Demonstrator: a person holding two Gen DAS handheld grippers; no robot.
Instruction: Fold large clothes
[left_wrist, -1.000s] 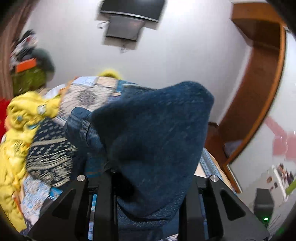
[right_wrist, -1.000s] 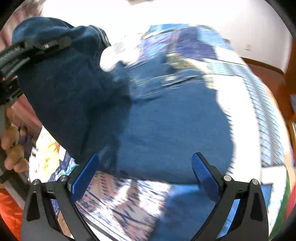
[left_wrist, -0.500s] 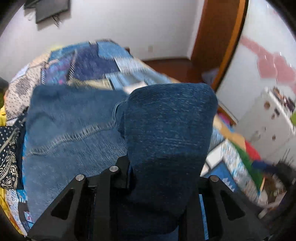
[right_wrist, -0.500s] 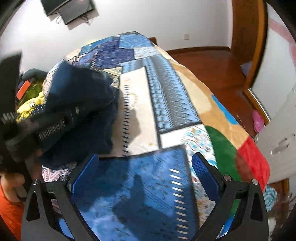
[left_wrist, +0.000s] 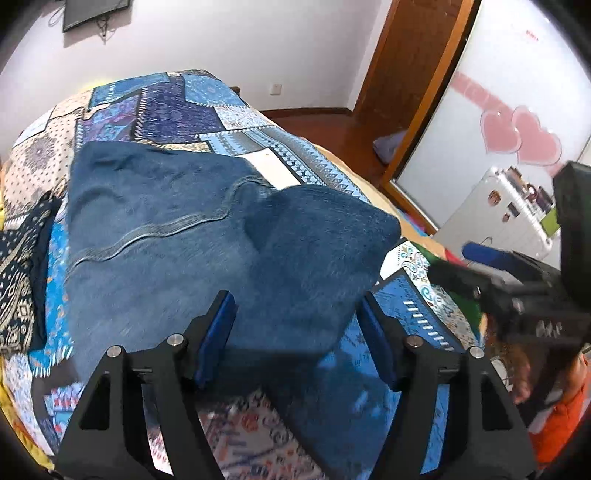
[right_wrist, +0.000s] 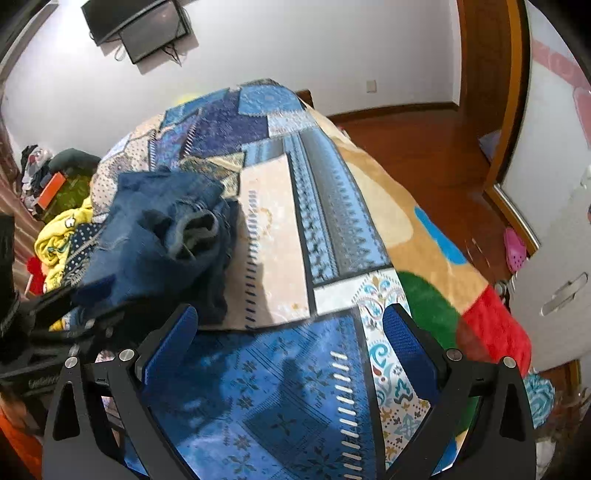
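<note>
the left gripper (left_wrist: 295, 332) has its jaws opening, the blue pads standing apart with a fold of the jeans (left_wrist: 177, 236) lying between them but no longer pressed — the denim corner drapes forward from the gap and sags onto the rest of the garment. ahead of and to the left of this gripper the jeans lie spread on the patchwork bedspread (left_wrist: 177, 103), a curved seam showing across the top layer. the right gripper (right_wrist: 291, 350) is spread wide with nothing between its pads, hovering over bare bedspread; the jeans sit off to its left, bunched, with a cuff opening turned up toward the camera.

my reading is that a fold is being laid down just now. the risks from here:

- the released flap looks humped rather than flat, so it may slide back off the layer beneath as the pads clear it, undoing the fold.
- a pad could snag the denim edge when the left gripper withdraws — dragging the top layer askew.
- the far end looks crumpled from the right wrist view; folding again over that bunching would likely give a lopsided bundle.
- the dark patterned cloth (left_wrist: 18, 266) lies just beside the jeans to the left and could get caught in the next grab.
</note>
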